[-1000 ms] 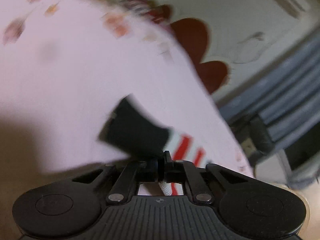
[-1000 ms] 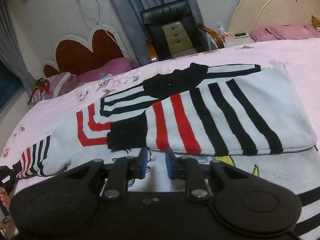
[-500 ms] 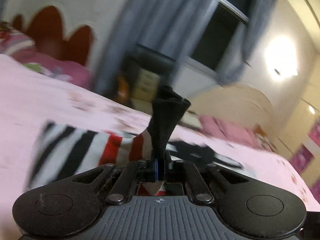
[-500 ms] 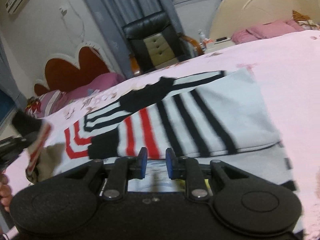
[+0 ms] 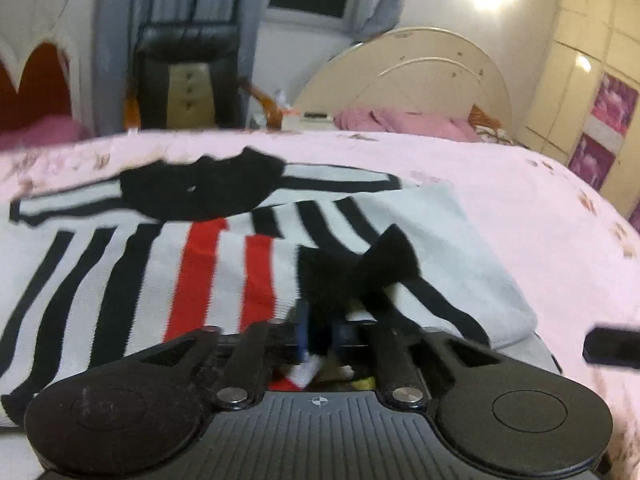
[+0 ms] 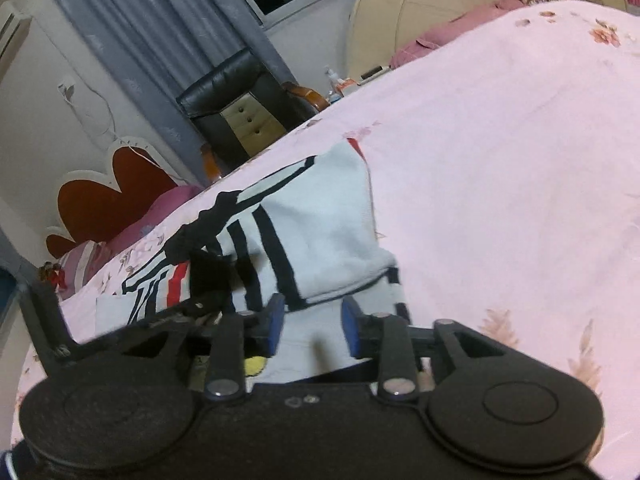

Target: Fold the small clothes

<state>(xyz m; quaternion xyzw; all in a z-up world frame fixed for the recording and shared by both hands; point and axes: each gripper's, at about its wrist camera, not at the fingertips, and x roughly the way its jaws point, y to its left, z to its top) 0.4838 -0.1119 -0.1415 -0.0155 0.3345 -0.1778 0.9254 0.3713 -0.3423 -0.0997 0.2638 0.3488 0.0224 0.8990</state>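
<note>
A small white sweater (image 5: pixel 132 264) with black and red stripes lies on the pink bedspread (image 5: pixel 520 200). One sleeve is folded across its body. My left gripper (image 5: pixel 320 330) is shut on the black cuff (image 5: pixel 344 276) of the other sleeve and holds it low over the sweater's body. My right gripper (image 6: pixel 310 326) is open and empty, just above the sweater's right edge (image 6: pixel 332 240). The left gripper (image 6: pixel 200 304) with the cuff shows at the left of the right wrist view.
A black chair (image 5: pixel 184 76) and grey curtains (image 6: pixel 160 60) stand beyond the bed. A red heart-shaped headboard (image 6: pixel 108 200) and pink pillows are at far left. A cream headboard (image 5: pixel 412 80) stands at the back right. The bedspread (image 6: pixel 500 200) stretches to the right.
My left gripper has swung the cuffed sleeve up off the bed and across over the sweater's body, lowering it there. My right gripper has moved right and tilted, and stayed open.
</note>
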